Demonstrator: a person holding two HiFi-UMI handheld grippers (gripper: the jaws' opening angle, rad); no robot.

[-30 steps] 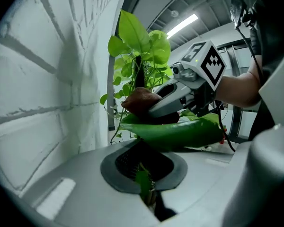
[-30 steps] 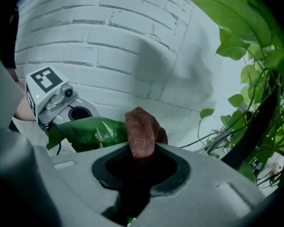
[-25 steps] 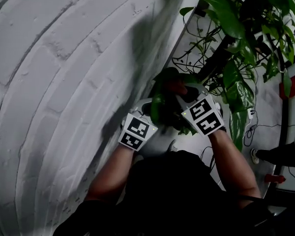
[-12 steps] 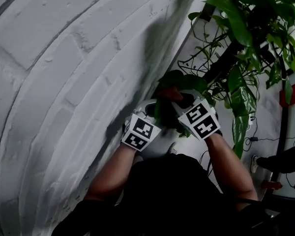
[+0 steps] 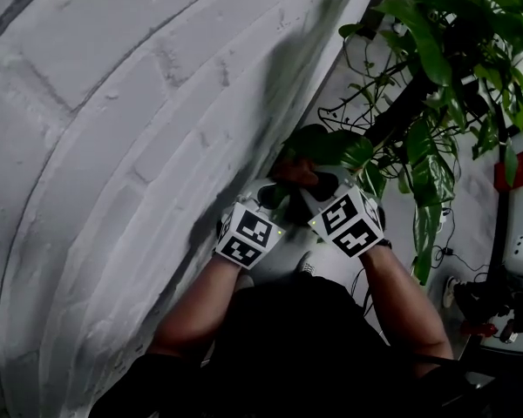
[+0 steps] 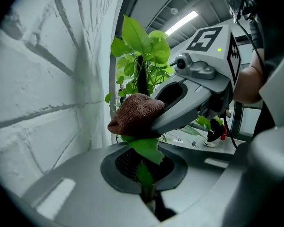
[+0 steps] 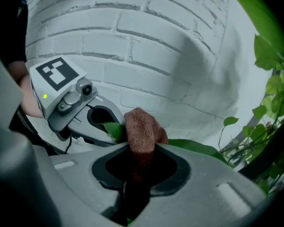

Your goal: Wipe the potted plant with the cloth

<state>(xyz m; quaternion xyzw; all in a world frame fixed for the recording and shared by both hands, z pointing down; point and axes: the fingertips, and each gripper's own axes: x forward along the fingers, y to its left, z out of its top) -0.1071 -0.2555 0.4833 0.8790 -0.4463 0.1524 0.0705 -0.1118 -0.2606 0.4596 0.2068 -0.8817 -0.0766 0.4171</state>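
Note:
A potted plant [image 5: 436,77] with big green leaves hangs at the upper right, beside a white brick wall. My left gripper [image 6: 146,193] is shut on the stem end of one green leaf [image 6: 145,150]. The right gripper [image 7: 137,174] is shut on a reddish-brown cloth [image 7: 141,129], which presses on that same leaf [image 7: 199,148] just ahead of the left jaws. In the head view the two grippers, left [image 5: 275,198] and right [image 5: 318,185], meet under the cloth [image 5: 294,171].
The white brick wall [image 5: 131,129] fills the left side, close to the left gripper. More leaves and thin vines [image 5: 418,155] hang to the right. Cables and a red object [image 5: 514,168] lie on the floor below right.
The right gripper has slid the cloth down along the leaf, closer to the left gripper. The left gripper has kept its hold on the leaf and hardly moved.

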